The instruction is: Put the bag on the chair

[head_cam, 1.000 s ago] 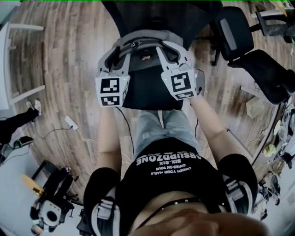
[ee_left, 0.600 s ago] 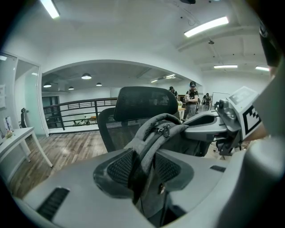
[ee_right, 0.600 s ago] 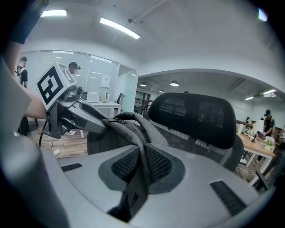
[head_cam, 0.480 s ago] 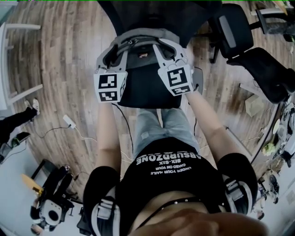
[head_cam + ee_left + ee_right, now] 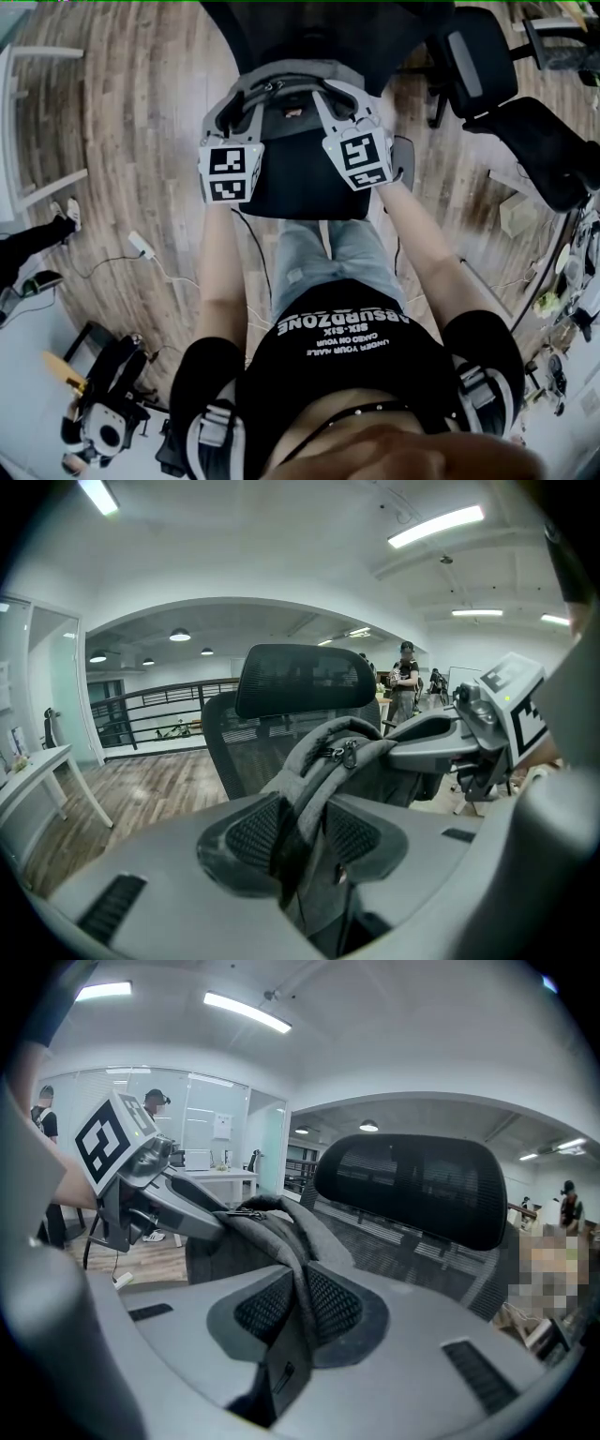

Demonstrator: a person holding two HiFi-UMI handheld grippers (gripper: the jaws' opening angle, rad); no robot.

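Plainly soft and saggy, the bag (image 5: 286, 89) hangs over the chair (image 5: 300, 677) seat, its top fabric clenched in the left tool (image 5: 302, 829) and right tool (image 5: 298, 1305), probably the surest hold.

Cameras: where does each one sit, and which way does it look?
Left gripper view: rides on the left claw and looks along its jaws at the bag strap they pinch, with the chair behind. The right claw shows at its right.
Right gripper view: rides on the right claw and looks along its jaws at the pinched bag. The left claw shows at its left.
Head view: sits on the person's head and looks steeply down. It shows the person's arms, shirt and both claws.
Shared: both gripper views show the bag and the chair headrest.
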